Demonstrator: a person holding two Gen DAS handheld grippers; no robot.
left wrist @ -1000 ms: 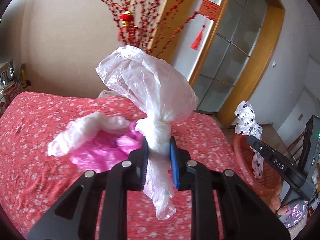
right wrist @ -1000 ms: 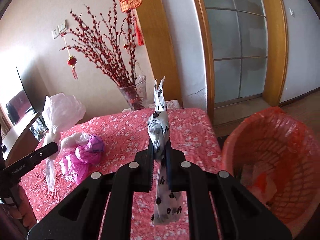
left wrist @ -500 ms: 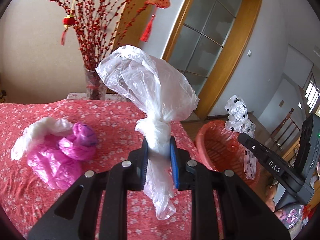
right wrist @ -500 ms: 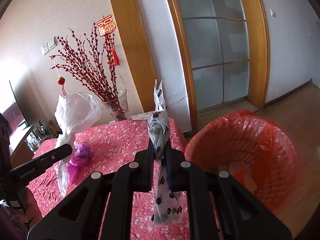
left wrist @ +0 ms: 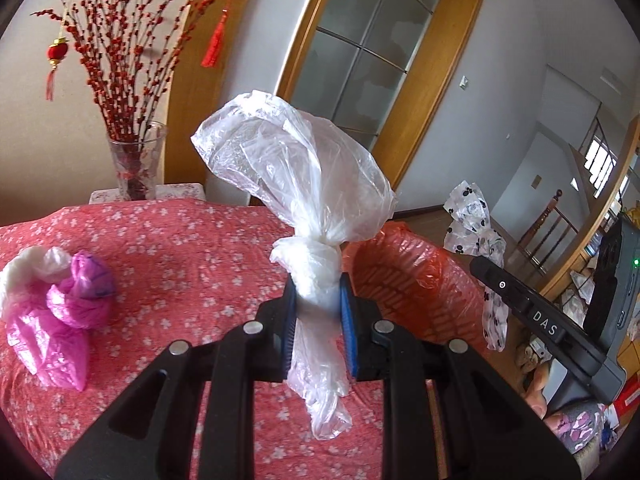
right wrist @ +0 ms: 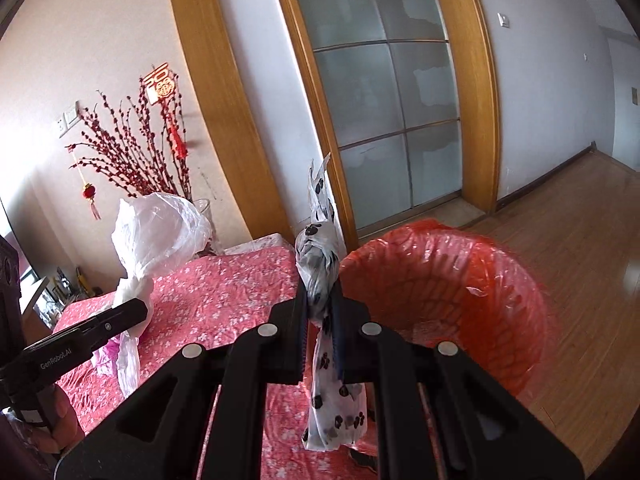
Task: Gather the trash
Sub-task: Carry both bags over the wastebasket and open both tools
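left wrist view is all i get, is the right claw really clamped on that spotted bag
Observer: Yes. The right wrist view shows the right claw shut on the spotted bag, with the knot above the pads and the tail hanging below.
Operator: where's the bin from there
Observer: The red bin opens just right of that claw. The bag overlaps its left rim.
Operator: is my bag over the bin
Observer: No. The left claw holds the clear bag over the red tablecloth, left of the bin.
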